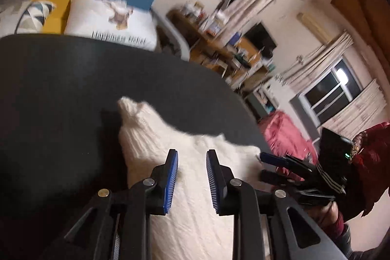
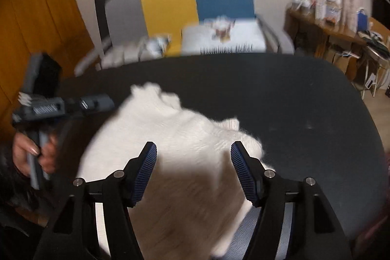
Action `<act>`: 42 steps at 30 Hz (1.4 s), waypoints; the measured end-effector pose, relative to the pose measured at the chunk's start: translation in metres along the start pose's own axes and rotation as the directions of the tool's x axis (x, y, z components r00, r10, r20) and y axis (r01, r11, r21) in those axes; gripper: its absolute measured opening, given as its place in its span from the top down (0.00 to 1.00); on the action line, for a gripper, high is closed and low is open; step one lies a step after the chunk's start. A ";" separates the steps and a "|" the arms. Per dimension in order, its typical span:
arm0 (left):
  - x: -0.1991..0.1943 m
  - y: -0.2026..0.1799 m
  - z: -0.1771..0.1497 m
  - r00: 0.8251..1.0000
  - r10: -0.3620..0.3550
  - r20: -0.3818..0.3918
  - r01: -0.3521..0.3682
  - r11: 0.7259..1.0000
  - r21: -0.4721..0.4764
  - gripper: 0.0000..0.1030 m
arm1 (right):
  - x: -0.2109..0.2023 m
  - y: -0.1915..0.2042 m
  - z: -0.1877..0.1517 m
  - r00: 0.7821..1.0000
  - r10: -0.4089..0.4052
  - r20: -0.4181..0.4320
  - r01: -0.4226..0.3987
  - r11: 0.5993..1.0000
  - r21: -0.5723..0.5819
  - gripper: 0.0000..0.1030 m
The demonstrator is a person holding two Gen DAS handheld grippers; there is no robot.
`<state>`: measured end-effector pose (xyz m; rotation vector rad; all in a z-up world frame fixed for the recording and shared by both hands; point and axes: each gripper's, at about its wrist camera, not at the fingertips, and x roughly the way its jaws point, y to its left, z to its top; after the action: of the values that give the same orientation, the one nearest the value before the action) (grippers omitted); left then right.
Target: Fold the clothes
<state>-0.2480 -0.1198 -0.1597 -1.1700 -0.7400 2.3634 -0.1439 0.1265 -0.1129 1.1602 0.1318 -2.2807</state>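
- Both claws open, nothing pinched: left gripper (image 1: 192,157), right gripper (image 2: 193,150).
- I'd grab sweater (image 1: 190,187) edges mid-frame, fold evenly over table (image 1: 61,89).

- Our left gripper (image 1: 192,156): black frame, blue ribbed pads, silver screws.
- Our right gripper (image 2: 193,149): same build.
- Our sleeve (image 1: 365,157): dark red, patterned.
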 end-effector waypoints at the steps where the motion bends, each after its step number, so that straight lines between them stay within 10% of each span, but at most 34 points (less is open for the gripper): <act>1: 0.012 0.002 0.001 0.996 0.059 -0.067 -0.058 0.998 0.011 0.76 | 0.016 -0.006 -0.002 0.997 -0.014 -0.069 0.014 1.000 0.001 0.35; 4: 0.020 0.001 -0.002 0.988 0.118 -0.099 -0.112 0.992 0.063 0.76 | 0.051 -0.026 -0.014 0.978 -0.002 -0.206 0.005 1.000 0.016 0.33; 10: -0.025 0.010 -0.011 0.994 0.106 0.038 -0.104 0.994 -0.037 0.74 | 0.021 -0.043 -0.024 0.996 0.017 -0.092 -0.004 0.990 0.141 0.33; 17: -0.062 -0.020 -0.071 0.997 -0.014 0.076 0.009 0.998 0.066 0.72 | -0.051 0.016 -0.070 0.977 0.196 0.080 -0.194 0.980 -0.038 0.32; 23: -0.038 -0.047 -0.118 0.985 0.168 0.042 -0.173 0.956 0.238 0.72 | 0.002 0.024 -0.115 0.988 0.135 -0.072 -0.136 0.991 -0.006 0.33; 29: -0.074 -0.010 -0.115 0.996 0.061 0.067 -0.059 0.998 -0.035 0.71 | -0.043 -0.004 -0.114 0.974 0.212 0.081 -0.223 0.961 0.162 0.30; 30: -0.078 -0.001 -0.116 0.996 0.052 0.071 -0.046 0.996 -0.079 0.71 | -0.049 -0.010 -0.116 0.971 0.219 0.096 -0.233 0.956 0.176 0.17; 32: -0.087 0.018 -0.117 0.997 0.014 0.074 -0.001 0.986 -0.165 0.70 | -0.054 -0.032 -0.122 0.959 0.248 0.136 -0.275 0.929 0.247 0.04; 38: -0.087 0.056 -0.104 0.991 -0.085 0.101 0.113 0.943 -0.313 0.59 | -0.014 -0.105 -0.137 0.889 0.430 0.155 -0.441 0.715 0.542 0.04; 42: -0.064 0.073 -0.092 0.986 -0.156 0.055 0.165 0.916 -0.365 0.50 | 0.005 -0.112 -0.134 0.847 0.508 0.156 -0.498 0.658 0.565 0.04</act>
<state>-0.1454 -0.1870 -0.2125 -1.1710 -1.2815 2.1623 -0.1100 0.2620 -0.2184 1.2962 -0.8642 -1.8277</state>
